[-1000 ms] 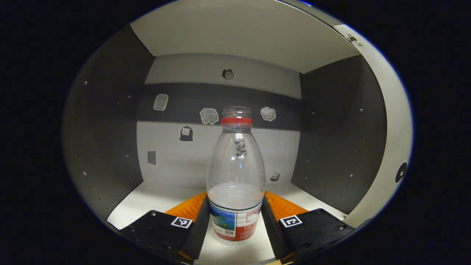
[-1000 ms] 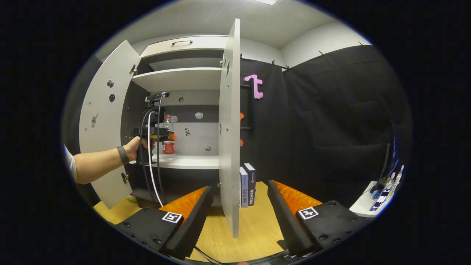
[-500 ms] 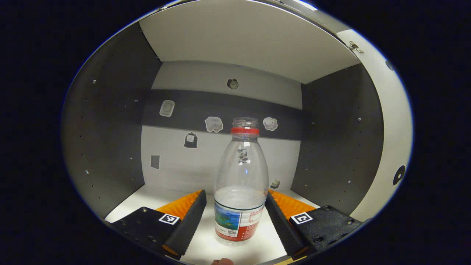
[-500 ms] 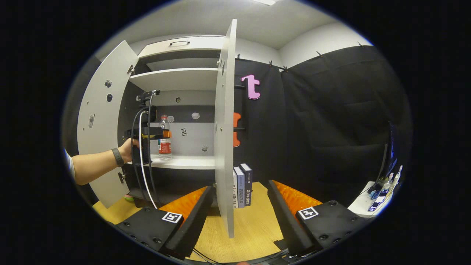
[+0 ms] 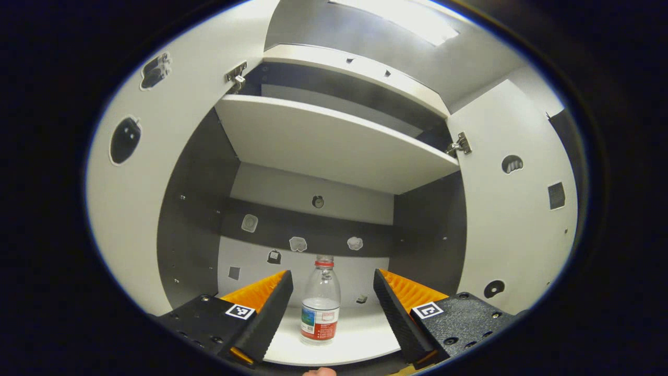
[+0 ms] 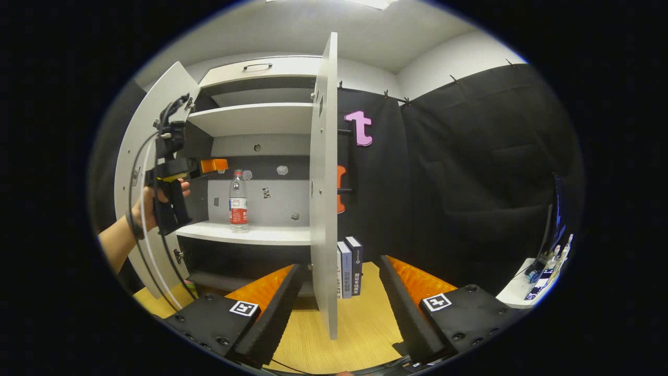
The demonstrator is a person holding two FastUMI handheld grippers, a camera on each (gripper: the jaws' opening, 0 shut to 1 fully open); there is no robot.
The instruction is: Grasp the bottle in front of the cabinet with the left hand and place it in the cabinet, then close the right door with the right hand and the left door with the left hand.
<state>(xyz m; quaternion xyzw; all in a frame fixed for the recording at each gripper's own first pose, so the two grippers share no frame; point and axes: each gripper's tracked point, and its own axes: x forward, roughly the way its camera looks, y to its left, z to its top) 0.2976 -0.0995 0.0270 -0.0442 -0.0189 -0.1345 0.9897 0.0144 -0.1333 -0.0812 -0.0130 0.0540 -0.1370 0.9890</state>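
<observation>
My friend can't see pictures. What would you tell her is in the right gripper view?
A bottle stands upright on a shelf inside an open cabinet, with both doors swung wide. A hand holds the left gripper just outside the cabinet, apart from the bottle. Up close, the right gripper is open, with the right door edge between its fingers.

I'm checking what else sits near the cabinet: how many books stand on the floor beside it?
3 that I can make out: books standing upright side by side on the wooden floor, just right of the open right door. The door's edge may hide more.
</observation>
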